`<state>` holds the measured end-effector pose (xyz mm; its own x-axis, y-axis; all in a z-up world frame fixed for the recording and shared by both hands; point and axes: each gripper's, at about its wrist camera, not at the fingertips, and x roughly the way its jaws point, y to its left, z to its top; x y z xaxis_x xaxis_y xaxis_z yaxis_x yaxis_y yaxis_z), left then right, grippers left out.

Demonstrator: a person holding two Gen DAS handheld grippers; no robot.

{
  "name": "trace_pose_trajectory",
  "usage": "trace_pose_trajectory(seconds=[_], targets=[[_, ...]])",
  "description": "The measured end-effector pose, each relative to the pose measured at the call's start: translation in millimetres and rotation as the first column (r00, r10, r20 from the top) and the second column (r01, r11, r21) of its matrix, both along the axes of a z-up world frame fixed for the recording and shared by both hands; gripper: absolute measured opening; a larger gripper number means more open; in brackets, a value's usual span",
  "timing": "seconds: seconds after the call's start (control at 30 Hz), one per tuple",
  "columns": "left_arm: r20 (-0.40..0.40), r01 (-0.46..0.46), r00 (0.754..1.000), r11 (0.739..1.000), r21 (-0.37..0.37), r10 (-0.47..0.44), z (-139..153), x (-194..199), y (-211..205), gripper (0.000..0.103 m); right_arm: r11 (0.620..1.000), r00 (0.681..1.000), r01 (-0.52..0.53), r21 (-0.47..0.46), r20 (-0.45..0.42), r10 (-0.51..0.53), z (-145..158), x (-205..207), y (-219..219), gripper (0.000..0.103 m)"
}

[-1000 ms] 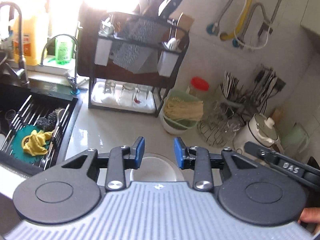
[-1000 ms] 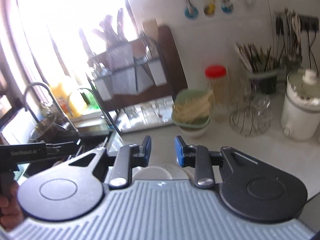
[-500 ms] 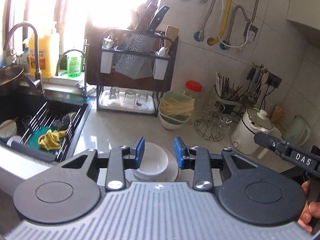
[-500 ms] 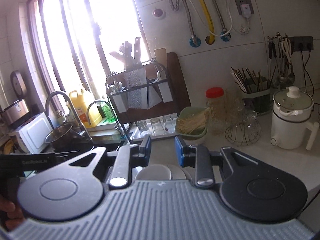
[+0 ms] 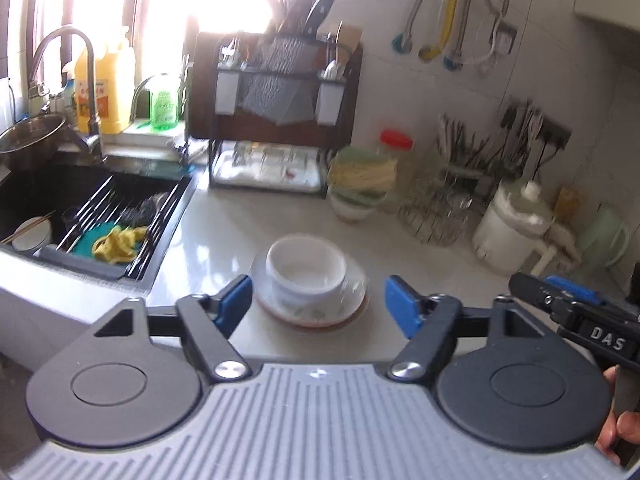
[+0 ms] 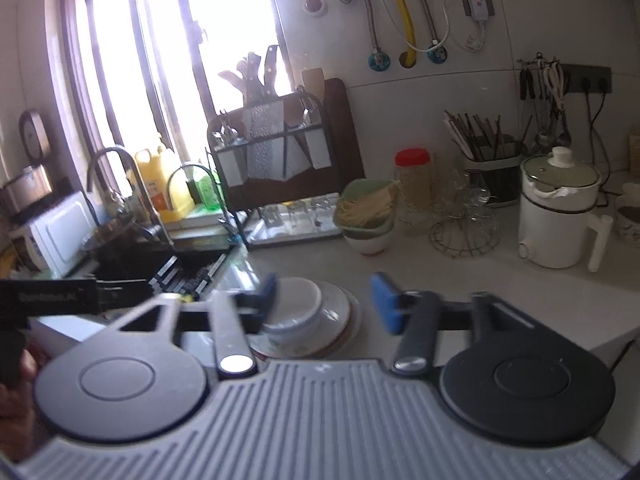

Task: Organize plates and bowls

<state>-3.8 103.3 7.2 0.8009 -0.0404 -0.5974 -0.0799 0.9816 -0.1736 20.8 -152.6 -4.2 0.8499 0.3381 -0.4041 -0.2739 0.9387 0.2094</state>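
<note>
My left gripper [image 5: 318,300] and right gripper [image 6: 324,300] both spread wide, gripping nothing. White bowl [image 5: 306,268] sits on stacked plates [image 5: 316,314] on the countertop [image 5: 208,248], just ahead.

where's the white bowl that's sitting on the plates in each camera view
Left wrist: the white bowl sits low centre, on the plates, just beyond the open fingers.
Right wrist: the bowl is low, left of centre, partly behind the left-side finger.
Shared landmark: the red-lidded jar by the back wall.
</note>
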Motion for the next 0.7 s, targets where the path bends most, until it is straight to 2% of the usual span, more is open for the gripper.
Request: trace_pose_trajectory(seconds=[0.03, 0.17, 0.27, 0.7], targets=[[-0.014, 0.0, 1.0, 1.0, 0.017, 0.0, -2.4, -2.1, -1.6, 0.081, 1.0, 1.0, 0.001, -0.007, 0.001, -0.001, -2.9, -2.5, 0.2, 0.081], [-0.011, 0.007, 1.0, 0.998, 0.058, -0.007, -10.3, -14.9, -8.8, 0.094, 1.0, 0.999, -0.011, 0.003, -0.048, 0.011, -16.3, -10.5, -3.5, 0.083], [-0.003, 0.004, 1.0, 0.998, 0.069, -0.004, -12.9, -19.8, -10.8, 0.098, 1.0, 0.999, 0.014, -0.005, -0.048, -0.014, -19.6, -15.5, -6.1, 0.093], [-0.004, -0.015, 1.0, 0.995, 0.102, 0.015, -16.0, -27.7, -15.6, 0.099, 0.999, 0.997, 0.026, -0.026, -0.071, -0.028, -22.2, -17.7, -5.0, 0.093]])
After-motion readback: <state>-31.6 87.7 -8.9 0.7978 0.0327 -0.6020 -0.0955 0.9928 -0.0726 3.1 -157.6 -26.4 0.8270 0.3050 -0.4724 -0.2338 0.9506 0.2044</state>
